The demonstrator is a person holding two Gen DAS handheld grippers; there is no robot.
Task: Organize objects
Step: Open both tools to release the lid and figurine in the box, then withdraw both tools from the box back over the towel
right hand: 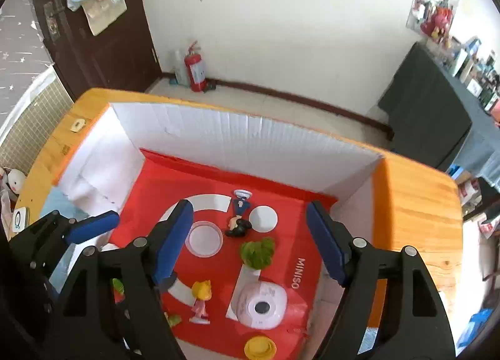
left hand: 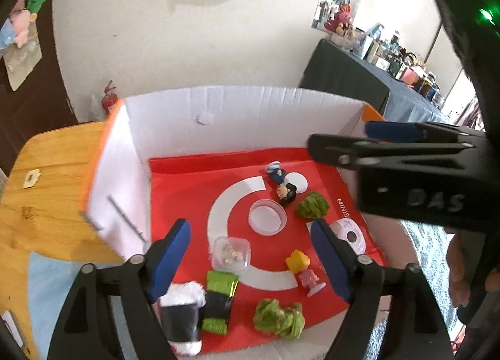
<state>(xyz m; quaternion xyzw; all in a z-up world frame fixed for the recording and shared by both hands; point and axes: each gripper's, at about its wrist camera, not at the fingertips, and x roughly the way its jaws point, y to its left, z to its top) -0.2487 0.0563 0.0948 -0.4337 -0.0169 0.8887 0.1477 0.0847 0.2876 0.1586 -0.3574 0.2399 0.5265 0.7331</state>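
Above red mat (left hand: 175,191): left hand-held gripper (left hand: 250,256) open, empty, over clear tub (left hand: 232,254); right hand-held gripper (right hand: 250,241) open, empty, over green tuft (right hand: 257,252), pink camera (right hand: 262,304). Between picks, apparently; next move needs target chosen, descent.

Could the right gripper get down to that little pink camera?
Probably yes: the right gripper has its jaws open and empty, and the pink camera lies uncovered on the red sheet below.

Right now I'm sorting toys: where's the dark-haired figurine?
The dark-haired figurine lies on the red mat, between the clear lid and the white disc.
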